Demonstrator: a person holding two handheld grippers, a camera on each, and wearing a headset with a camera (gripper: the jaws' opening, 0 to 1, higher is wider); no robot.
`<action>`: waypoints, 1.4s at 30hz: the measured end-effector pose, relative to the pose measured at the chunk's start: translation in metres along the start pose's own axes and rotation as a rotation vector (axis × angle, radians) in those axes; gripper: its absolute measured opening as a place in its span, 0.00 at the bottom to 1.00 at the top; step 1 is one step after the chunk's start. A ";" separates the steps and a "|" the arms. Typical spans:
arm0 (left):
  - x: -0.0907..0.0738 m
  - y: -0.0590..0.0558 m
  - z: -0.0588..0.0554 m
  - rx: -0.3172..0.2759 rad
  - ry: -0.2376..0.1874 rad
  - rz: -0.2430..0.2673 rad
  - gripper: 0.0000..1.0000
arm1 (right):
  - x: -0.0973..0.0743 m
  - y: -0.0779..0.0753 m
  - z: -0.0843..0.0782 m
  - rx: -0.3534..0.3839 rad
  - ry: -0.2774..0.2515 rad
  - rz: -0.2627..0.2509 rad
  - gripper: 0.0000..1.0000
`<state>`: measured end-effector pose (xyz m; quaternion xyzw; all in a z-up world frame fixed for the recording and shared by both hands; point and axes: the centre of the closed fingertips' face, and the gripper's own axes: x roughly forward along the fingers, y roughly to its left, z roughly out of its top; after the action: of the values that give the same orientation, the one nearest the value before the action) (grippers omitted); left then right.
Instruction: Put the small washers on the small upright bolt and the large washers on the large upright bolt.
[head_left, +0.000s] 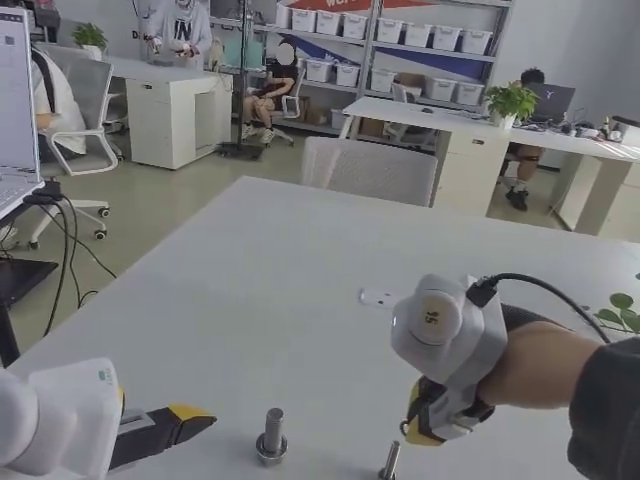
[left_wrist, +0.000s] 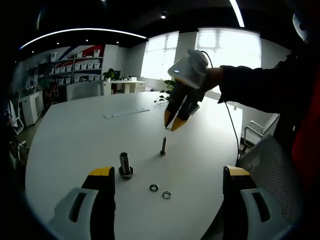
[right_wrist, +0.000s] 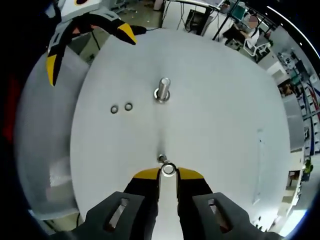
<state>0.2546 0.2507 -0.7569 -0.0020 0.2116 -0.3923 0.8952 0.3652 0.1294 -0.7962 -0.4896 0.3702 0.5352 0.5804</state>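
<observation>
A small washer (right_wrist: 168, 169) is pinched in the right tool (right_wrist: 168, 174), whose tips are closed on it just over the small bolt (right_wrist: 162, 159). The bolt's top peeks out at the washer's 11 o'clock. If that offset is real, which the fisheye makes hard to judge, the washer could catch the tip, tilt and roll across the desk (right_wrist: 225, 100). Two more washers (right_wrist: 128, 106) lie at 8 o'clock of the large bolt (right_wrist: 162, 90). The left tool (left_wrist: 168, 172) hangs wide open and empty.
</observation>
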 end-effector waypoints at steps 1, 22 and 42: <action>0.000 0.000 0.000 -0.001 -0.003 0.001 0.89 | 0.002 0.000 0.000 -0.002 0.004 0.006 0.13; -0.001 0.005 -0.004 -0.014 -0.001 0.010 0.89 | 0.024 0.001 -0.004 -0.028 0.055 0.056 0.13; -0.001 0.007 -0.006 -0.019 0.002 0.014 0.89 | 0.041 0.005 -0.007 -0.014 0.060 0.083 0.13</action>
<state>0.2561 0.2574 -0.7631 -0.0085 0.2161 -0.3840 0.8977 0.3673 0.1332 -0.8383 -0.4938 0.4037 0.5462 0.5430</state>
